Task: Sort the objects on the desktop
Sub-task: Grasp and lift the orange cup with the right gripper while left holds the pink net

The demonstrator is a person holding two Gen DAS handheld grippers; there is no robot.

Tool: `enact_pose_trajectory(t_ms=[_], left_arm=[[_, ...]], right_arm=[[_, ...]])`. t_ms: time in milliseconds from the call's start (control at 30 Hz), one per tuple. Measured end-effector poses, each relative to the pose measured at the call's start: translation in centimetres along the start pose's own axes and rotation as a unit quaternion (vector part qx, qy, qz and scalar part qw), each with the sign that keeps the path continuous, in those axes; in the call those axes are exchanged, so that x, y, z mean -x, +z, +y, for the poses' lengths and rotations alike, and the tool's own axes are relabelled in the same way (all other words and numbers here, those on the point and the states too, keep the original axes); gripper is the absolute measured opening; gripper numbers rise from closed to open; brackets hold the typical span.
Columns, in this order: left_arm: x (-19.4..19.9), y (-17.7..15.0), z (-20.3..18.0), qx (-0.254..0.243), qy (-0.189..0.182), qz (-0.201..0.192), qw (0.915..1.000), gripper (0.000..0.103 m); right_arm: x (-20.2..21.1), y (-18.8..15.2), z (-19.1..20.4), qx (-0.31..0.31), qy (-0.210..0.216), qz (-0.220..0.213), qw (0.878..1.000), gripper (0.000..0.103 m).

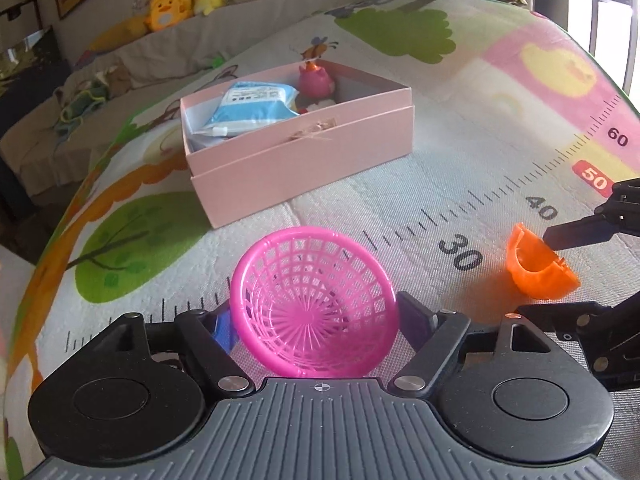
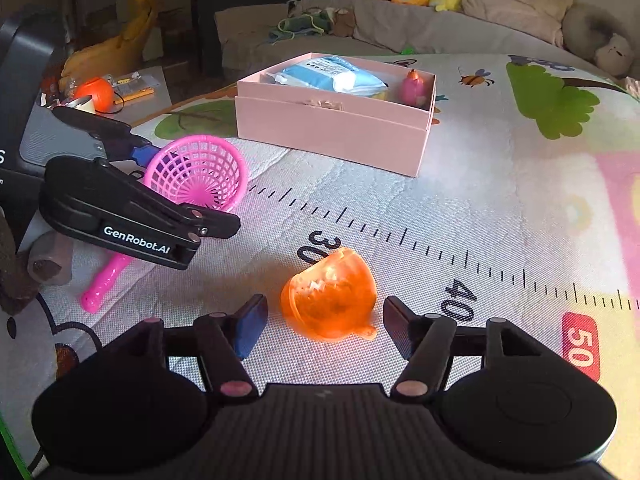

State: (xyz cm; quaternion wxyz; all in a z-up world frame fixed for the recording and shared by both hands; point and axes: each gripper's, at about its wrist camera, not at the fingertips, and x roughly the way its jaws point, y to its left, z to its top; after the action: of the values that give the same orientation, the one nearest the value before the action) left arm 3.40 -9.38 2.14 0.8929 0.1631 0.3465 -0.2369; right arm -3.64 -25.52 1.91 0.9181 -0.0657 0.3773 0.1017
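Left wrist view: the left hand-held gripper [image 1: 314, 320] tilts down over the play mat [image 1: 460, 168], its jaws spread on either side of a pink basket [image 1: 314, 308]. The basket lies tipped, mouth toward the camera, and whether the pads press its rim cannot be told. In the right wrist view the same basket [image 2: 198, 172] sits between the left hand-held gripper's fingers [image 2: 208, 220], and a pink handle [image 2: 106, 282] runs out beneath the body, partly hidden.

The right hand-held gripper [image 2: 324, 322] also slants down, jaws spread, with an orange cup [image 2: 330, 294] lying on its side on the mat between them; gaps show at both pads. The cup is blurred. From the left wrist view only the right hand-held gripper's fingertips [image 1: 576, 236] show, cut off at the frame edge beside the cup [image 1: 538, 268].

Farther back stands a pink box [image 2: 332, 128] holding a blue packet [image 2: 332, 74] and a pink toy [image 2: 412, 86]; the packet's print is too small to read.

Readable: "GenRobot.AI" on the left hand-held gripper, and ruler numbers 30, 40, 50, 60 on the mat.
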Motion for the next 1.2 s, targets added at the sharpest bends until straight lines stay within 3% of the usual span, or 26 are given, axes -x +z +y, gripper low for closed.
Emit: enact_pose_trajectory(t_ms=[200, 267, 300, 333, 367, 400, 467, 600, 667, 733, 833, 1000, 1200], left_arm=[[1.8, -0.3, 0.7, 0.018, -0.024, 0.004, 0.9995, 0.082], [2.8, -0.1, 0.8, 0.017, -0.028, -0.002, 0.9995, 0.082], [3.4, 0.1, 0.8, 0.013, -0.030, -0.007, 0.9994, 0.078], [4.0, 0.4, 0.8, 0.010, -0.031, -0.012, 0.9994, 0.050], [4.5, 0.9, 0.9, 0.009, -0.034, -0.011, 0.9993, 0.034], [4.8, 1.5, 1.2, 0.016, -0.042, -0.010, 0.9990, 0.027], [5.4, 2.7, 1.7, 0.026, -0.057, -0.016, 0.9979, 0.028], [5.7, 4.5, 2.0, 0.015, -0.039, -0.041, 0.9983, 0.028], [5.8, 4.6, 2.1, 0.018, -0.030, -0.047, 0.9983, 0.032], [6.2, 4.3, 2.2, 0.018, -0.018, -0.058, 0.9980, 0.066], [7.2, 3.4, 1.8, 0.008, -0.030, -0.071, 0.9970, 0.096], [6.2, 2.0, -1.0, -0.041, -0.046, -0.058, 0.9964, 0.100], [0.7, 1.5, -3.3, -0.046, -0.027, 0.012, 0.9985, 0.100]], right_arm=[[0.3, 0.0, 0.7, 0.029, -0.007, -0.001, 1.000, 0.064], [0.3, 0.3, 0.9, 0.035, 0.003, 0.007, 0.999, 0.052], [0.4, 0.5, 0.9, 0.035, 0.009, 0.013, 0.999, 0.052], [0.6, 0.7, 0.9, 0.036, 0.014, 0.017, 0.999, 0.052], [1.0, 1.0, 0.9, 0.039, 0.014, 0.016, 0.999, 0.052], [1.4, 1.3, 0.9, 0.043, 0.014, 0.013, 0.999, 0.052], [2.6, 2.4, 0.5, 0.039, 0.016, 0.003, 0.999, 0.052], [5.3, 5.2, -1.1, 0.016, 0.015, -0.028, 0.999, 0.052], [6.6, 6.3, -1.9, 0.009, 0.003, -0.048, 0.999, 0.052], [7.1, 6.8, -2.5, 0.006, -0.008, -0.058, 0.998, 0.052], [6.6, 6.5, -2.6, 0.002, -0.019, -0.053, 0.998, 0.052], [3.9, 3.8, -2.2, -0.007, -0.007, -0.019, 1.000, 0.052], [2.0, 1.5, -2.0, -0.014, -0.008, -0.001, 1.000, 0.052]])
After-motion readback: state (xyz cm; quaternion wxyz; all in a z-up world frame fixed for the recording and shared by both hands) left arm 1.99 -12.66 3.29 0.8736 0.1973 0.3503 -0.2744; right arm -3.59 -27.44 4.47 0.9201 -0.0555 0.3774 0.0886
